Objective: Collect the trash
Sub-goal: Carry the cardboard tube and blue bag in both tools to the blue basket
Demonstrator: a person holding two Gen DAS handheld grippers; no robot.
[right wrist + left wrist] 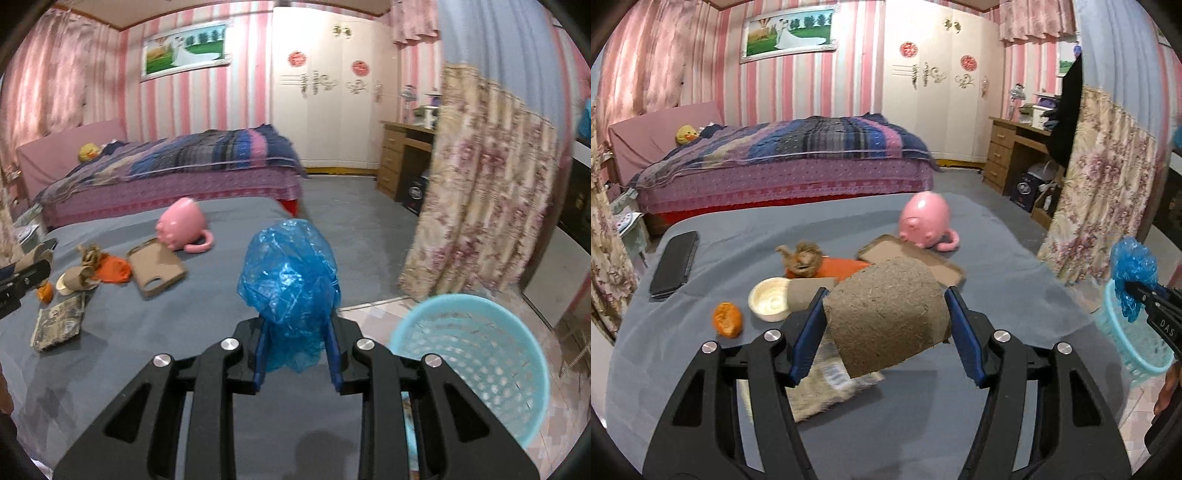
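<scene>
Both tongs loaded with trash, heading for the bin.

The left tongs are clamped on a brown cardboard tube, held clear above the grey table; the right tongs stand narrow, pinching a crumpled blue plastic bag. The light-blue basket stands on the floor just right of and below the right tongs, well right of the left pair. This looks like the carry-to-bin step: next, each pair needs to come over the basket's open top and spread so its load drops inside, the bag likely first as it is nearer. Ahead of the left tongs more litter lies on the table: an orange peel, a paper cup, an orange wrapper and a flattened packet below the tube.
</scene>
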